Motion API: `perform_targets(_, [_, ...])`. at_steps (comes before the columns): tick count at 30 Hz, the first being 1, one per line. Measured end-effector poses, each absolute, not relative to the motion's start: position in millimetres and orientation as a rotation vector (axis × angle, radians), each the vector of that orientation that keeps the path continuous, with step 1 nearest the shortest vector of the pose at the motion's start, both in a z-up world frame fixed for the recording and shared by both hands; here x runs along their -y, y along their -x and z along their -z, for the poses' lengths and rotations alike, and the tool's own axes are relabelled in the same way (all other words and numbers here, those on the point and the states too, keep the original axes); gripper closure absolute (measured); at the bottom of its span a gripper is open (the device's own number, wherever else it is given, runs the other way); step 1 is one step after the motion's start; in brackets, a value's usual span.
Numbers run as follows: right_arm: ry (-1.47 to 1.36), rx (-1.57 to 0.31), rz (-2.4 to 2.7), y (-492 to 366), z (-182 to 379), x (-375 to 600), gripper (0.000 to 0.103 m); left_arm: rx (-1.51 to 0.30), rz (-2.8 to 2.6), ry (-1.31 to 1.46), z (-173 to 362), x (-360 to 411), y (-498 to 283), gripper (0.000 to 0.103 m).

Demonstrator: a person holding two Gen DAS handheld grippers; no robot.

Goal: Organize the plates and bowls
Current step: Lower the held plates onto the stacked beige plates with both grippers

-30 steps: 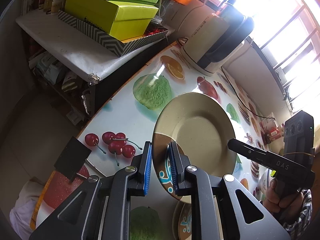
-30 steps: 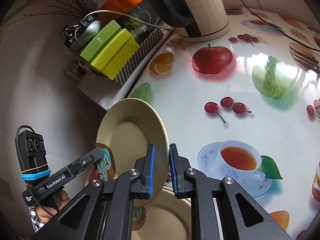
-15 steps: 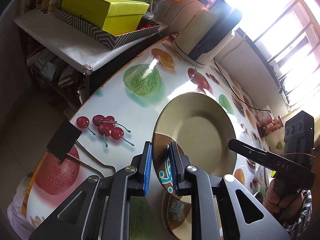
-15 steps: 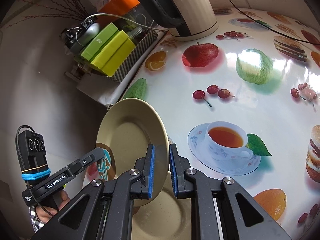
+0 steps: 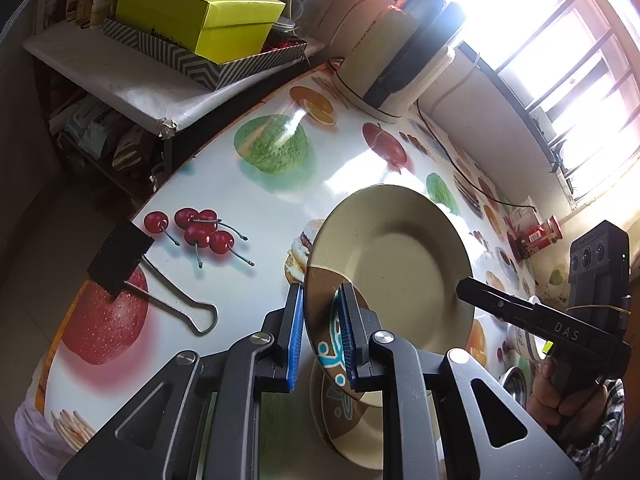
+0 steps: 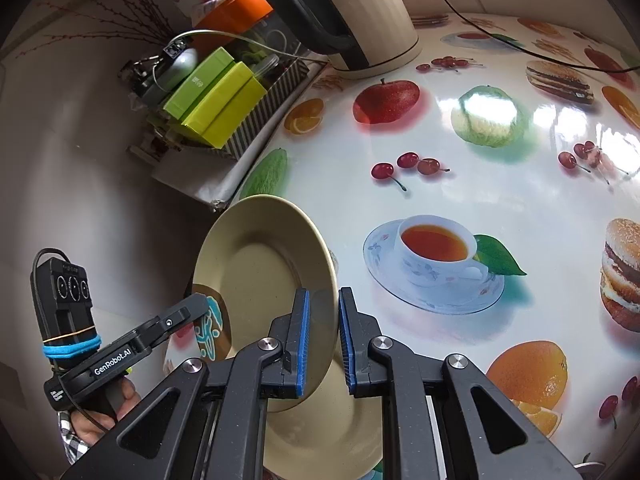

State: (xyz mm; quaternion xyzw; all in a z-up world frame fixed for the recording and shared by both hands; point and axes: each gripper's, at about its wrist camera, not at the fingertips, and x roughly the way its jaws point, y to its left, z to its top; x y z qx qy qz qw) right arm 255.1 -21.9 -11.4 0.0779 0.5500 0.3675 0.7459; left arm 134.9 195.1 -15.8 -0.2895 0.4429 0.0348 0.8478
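Plate (image 5: 396, 264) underneath (image 5: 352, 424) mostly hidden by gripper (image 5: 320, 336) arms.

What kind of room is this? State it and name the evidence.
Probably a home kitchen or dining corner: a table under a glossy food-print cover, a cream electric kettle with its cord, and beige plates being handled.

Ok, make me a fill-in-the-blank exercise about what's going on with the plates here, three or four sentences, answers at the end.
1. The beige plate is gripped at its rim by ____ grippers at once.
2. Directly under the held plate lies a second ____.
3. The left gripper grips the plate at its brown patch with ____ markings.
4. The fingers of the right gripper have pads coloured ____.

Missing words: two; plate; blue; blue
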Motion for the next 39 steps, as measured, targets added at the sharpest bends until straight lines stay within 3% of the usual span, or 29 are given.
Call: perform_targets(39, [-0.172,-1.24,-0.746,-213.6,26.9,60.9,0.088,-0.995,-0.033,0.582,31.4,-161.0,-110.8,0.085])
